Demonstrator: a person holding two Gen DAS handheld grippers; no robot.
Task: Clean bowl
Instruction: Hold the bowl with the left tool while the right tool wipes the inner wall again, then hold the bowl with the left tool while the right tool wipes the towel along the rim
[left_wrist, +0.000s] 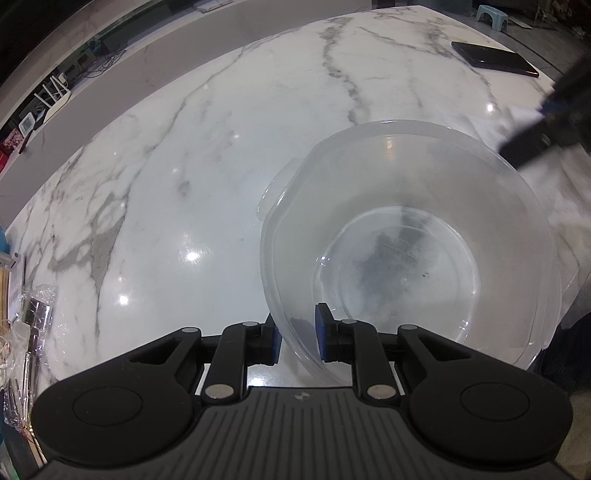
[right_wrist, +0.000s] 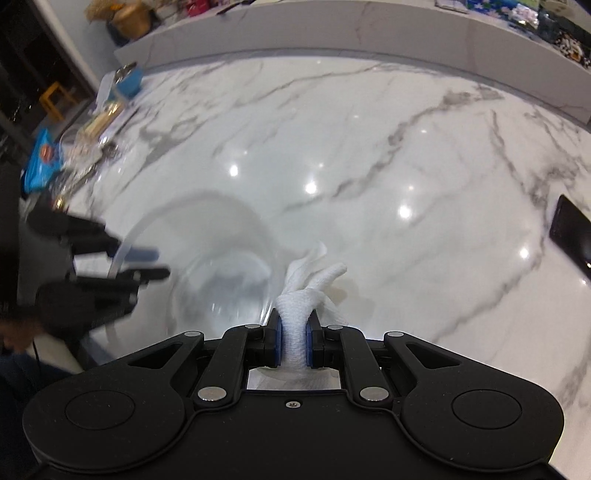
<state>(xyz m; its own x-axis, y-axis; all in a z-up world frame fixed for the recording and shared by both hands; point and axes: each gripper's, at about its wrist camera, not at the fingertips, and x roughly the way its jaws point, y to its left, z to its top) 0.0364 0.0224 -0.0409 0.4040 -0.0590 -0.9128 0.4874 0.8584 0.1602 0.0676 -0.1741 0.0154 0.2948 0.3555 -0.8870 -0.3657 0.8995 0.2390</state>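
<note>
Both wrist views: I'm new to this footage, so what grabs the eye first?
The clear plastic bowl, its near rim pinched by the left gripper. Next, the white cloth bunched in the right gripper, just right of the bowl. Beneath both spreads the glossy marble countertop.

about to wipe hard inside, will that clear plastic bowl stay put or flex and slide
The bowl looks thin and light, so it may flex. On the glossy marble counter it would likely slide, though the left gripper pinches its rim.
</note>
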